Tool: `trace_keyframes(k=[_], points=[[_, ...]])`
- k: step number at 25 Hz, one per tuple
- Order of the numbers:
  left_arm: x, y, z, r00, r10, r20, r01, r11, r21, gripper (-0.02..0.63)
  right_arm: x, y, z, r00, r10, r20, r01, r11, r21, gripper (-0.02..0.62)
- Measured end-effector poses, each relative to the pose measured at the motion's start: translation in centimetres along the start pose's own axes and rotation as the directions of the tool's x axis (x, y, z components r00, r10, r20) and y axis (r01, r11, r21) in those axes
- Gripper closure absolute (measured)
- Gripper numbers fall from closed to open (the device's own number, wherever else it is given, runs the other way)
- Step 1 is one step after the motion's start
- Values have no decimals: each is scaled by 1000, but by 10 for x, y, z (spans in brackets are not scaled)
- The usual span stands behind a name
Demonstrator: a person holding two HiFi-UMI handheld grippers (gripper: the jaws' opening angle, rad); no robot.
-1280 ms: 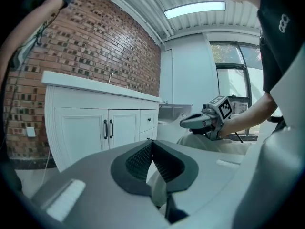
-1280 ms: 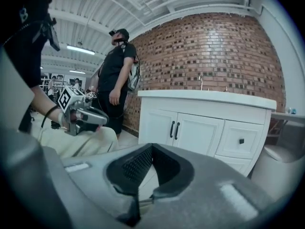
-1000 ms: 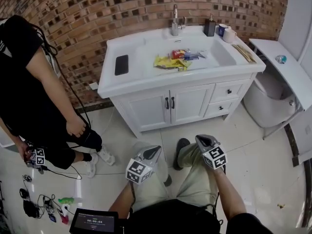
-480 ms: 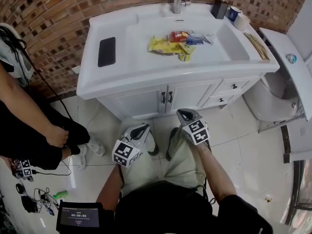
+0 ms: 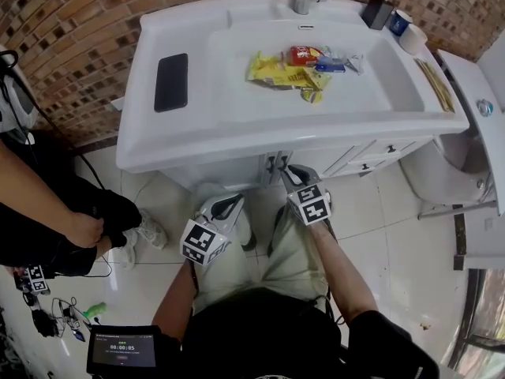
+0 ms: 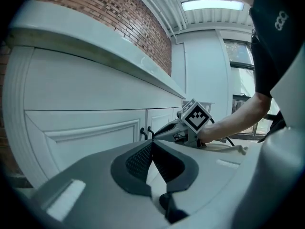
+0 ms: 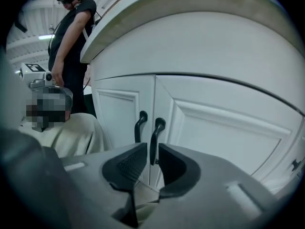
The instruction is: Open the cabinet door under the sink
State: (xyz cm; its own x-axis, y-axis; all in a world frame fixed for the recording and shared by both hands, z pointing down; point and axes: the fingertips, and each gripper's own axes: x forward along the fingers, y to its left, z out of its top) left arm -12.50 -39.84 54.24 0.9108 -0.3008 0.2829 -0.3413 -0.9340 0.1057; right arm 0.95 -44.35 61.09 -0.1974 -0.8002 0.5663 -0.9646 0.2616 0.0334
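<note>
The cabinet doors (image 7: 214,128) under the sink are closed. They sit below the white tabletop (image 5: 158,136), with a dark left handle (image 7: 138,128) and right handle (image 7: 155,137) side by side at the middle seam. The right gripper (image 7: 152,152) points at them from just in front. Its jaws have just been opening and stand spread, with the right handle showing in the gap and the pads not pressing on it. The left gripper (image 5: 230,204) is nearer and to the left, over the person's knee, its jaws pressed together on nothing. A black phone (image 5: 171,81) lies at the left of the tabletop, and snack packets (image 5: 288,68) lie in the basin. A second person (image 5: 47,219) stands at the far left.
</note>
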Motion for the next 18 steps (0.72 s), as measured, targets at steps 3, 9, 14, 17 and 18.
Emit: trace_keyframes(k=[3, 9, 14, 17, 18], points=[[1, 5, -1, 1000, 8, -3, -8, 1000, 0, 590, 7, -2, 2, 1000, -12, -5, 12, 1000, 0, 531], [2, 13, -3, 1000, 13, -4, -13, 1000, -7, 590, 15, -3, 2, 1000, -12, -16, 12, 1000, -11, 522], [5, 10, -3, 1000, 8, -4, -8, 1000, 1, 590, 21, -1, 0, 999, -24, -44, 22, 999, -29, 524], [5, 8, -2, 1000, 6, -9, -6, 1000, 8, 589, 24, 1, 0, 998, -24, -59, 21, 999, -40, 543], [5, 7, -2, 1000, 5, -10, -4, 1000, 8, 590, 24, 1, 0, 998, -18, -58, 16, 999, -35, 546]])
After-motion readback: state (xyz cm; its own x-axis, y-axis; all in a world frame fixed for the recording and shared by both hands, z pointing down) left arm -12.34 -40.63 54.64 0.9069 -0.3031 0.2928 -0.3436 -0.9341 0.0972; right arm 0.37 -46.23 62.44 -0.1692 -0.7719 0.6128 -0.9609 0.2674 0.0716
